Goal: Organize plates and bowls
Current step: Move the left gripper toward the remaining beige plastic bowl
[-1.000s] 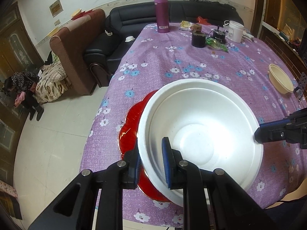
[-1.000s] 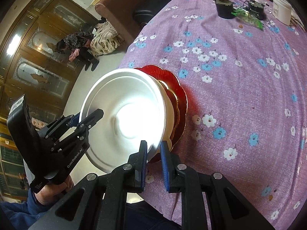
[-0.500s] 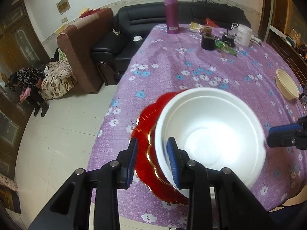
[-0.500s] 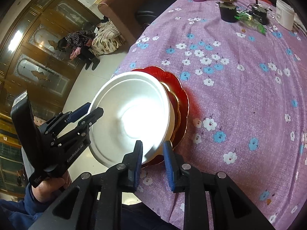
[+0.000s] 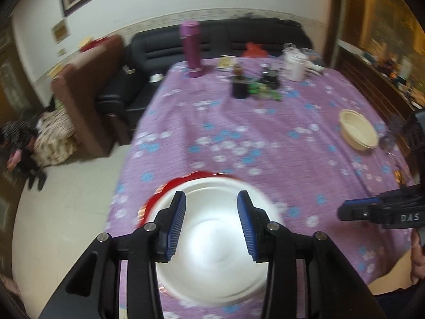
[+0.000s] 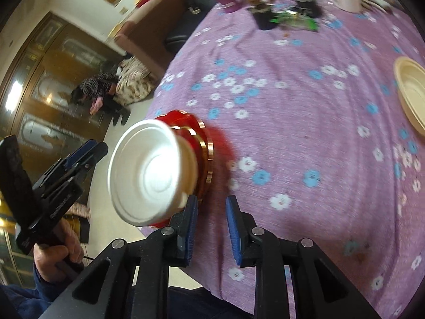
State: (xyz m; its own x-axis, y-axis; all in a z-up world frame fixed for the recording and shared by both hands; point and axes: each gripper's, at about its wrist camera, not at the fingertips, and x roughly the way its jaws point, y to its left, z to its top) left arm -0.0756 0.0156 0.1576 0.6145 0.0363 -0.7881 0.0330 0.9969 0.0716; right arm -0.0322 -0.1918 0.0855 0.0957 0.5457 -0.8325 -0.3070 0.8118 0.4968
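Your next piece is the cream bowl (image 5: pixel 359 133) near the right edge of the worktop (image 5: pixel 265 122), well apart from the white bowl (image 5: pixel 212 242), which sits on the stack of red plates (image 6: pixel 202 143) at the near left corner. The cream bowl lies ahead and to the right of both tongs, and since it is round you need pick no axis, only a spot on the rim. Your right tongs (image 6: pixel 211 227) look the nearer; they are a little apart with only cloth showing between the pads. Your left tongs (image 5: pixel 211 222) hang over the white bowl with the jaws opening, the pads seemingly clear of its rim, though blur makes that hard to swear to. The right wrist view shows the white bowl side-on, seated on the plates, and your left hand (image 6: pixel 57 252) on its handle; the left wrist view alone shows the cream bowl whole, with bare cloth between it and the stack.
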